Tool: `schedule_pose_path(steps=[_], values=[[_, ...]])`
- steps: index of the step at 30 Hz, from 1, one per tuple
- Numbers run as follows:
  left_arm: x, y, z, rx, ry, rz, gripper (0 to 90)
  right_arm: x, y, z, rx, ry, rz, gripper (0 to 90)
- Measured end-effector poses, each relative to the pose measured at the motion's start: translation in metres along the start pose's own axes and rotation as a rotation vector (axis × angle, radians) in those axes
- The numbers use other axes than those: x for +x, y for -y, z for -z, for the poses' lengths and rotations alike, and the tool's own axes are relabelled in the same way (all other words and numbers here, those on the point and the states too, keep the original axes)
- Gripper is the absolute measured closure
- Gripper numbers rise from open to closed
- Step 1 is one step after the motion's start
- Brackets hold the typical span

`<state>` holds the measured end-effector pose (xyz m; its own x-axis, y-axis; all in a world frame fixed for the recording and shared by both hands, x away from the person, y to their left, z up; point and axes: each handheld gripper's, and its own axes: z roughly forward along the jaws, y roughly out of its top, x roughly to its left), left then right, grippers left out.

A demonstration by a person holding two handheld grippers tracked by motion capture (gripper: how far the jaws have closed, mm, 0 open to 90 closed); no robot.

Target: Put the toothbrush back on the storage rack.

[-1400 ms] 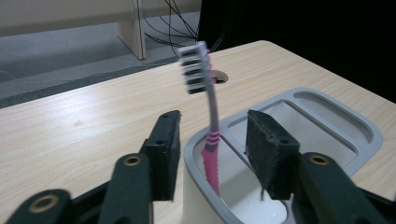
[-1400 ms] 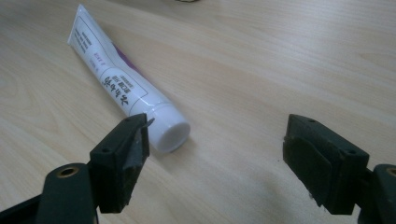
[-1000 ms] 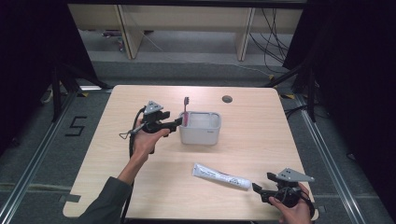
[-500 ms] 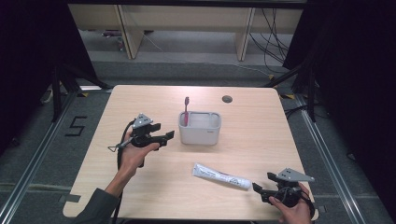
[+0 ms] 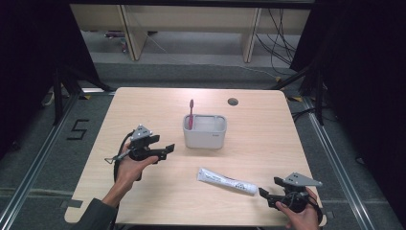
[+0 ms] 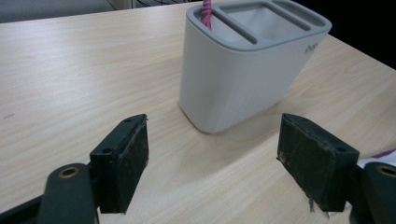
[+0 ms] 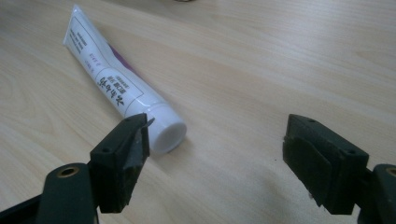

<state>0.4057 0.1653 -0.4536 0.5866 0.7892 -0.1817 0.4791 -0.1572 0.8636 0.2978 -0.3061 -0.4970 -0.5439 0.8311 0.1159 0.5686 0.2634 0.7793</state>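
Observation:
A grey-white holder point(image 5: 205, 132) stands mid-table with a pink toothbrush point(image 5: 191, 114) upright in its left compartment. My left gripper point(image 5: 167, 148) hovers to the left of the holder and apart from it. Its jaws have just been opening and nothing is between them. In the left gripper view the holder point(image 6: 247, 60) and the toothbrush point(image 6: 206, 14) lie ahead of the open left gripper point(image 6: 215, 163). A white toothpaste tube point(image 5: 227, 181) lies flat near the front edge. My right gripper point(image 5: 265, 196) is open just right of its cap. The tube point(image 7: 116, 86) ends beside the left pad of the right gripper point(image 7: 217, 158).
A round cable hole point(image 5: 233, 101) sits in the wooden table point(image 5: 268, 143) near its far edge. The right hand rests close to the front right corner. Pale shelving point(image 5: 191, 33) stands on the floor beyond the table.
The left gripper has drawn back from the holder, toward the left and the near side, and sunk a little. Its jaws stand wider. The toothbrush stays in the holder. The right gripper has kept still.

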Motion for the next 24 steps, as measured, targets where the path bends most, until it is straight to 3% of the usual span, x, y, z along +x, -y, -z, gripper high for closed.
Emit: schedule_pose_path(steps=[6, 8, 12, 13, 15, 16, 17, 18, 22, 24], values=[[0.002, 0.012, 0.006, -0.001, 0.004, 0.01, 23.3, 0.001, 0.0, 0.0, -0.003, -0.002, -0.026, 23.9], [0.002, 0.017, 0.008, 0.0, 0.006, 0.01, 23.0, -0.001, 0.0, 0.0, -0.005, 0.002, -0.001, 23.9], [0.001, 0.023, 0.013, 0.015, 0.012, 0.008, 22.3, -0.001, 0.0, 0.0, -0.011, 0.004, 0.001, 23.9], [0.001, 0.026, 0.015, 0.016, 0.018, 0.01, 22.2, 0.001, 0.001, 0.0, -0.002, -0.007, -0.033, 23.9], [0.0, 0.029, 0.018, 0.02, 0.018, 0.008, 21.9, 0.001, 0.0, 0.0, 0.004, -0.009, -0.039, 23.9], [0.0, 0.03, 0.019, 0.018, 0.019, 0.01, 21.7, -0.001, 0.0, -0.001, -0.006, 0.0, -0.014, 23.8], [0.0, 0.03, 0.019, 0.018, 0.019, 0.01, 21.6, 0.001, 0.0, -0.001, 0.005, -0.013, -0.039, 23.9], [-0.002, 0.034, 0.02, 0.022, 0.027, 0.01, 21.5, -0.001, -0.001, -0.001, -0.008, -0.001, -0.004, 23.9], [-0.004, 0.043, 0.023, 0.037, 0.039, 0.004, 21.2, -0.002, -0.001, -0.001, -0.018, -0.001, 0.005, 23.9], [-0.004, 0.047, 0.026, 0.042, 0.041, 0.009, 21.0, 0.0, -0.001, 0.0, -0.001, -0.014, -0.029, 23.9]])
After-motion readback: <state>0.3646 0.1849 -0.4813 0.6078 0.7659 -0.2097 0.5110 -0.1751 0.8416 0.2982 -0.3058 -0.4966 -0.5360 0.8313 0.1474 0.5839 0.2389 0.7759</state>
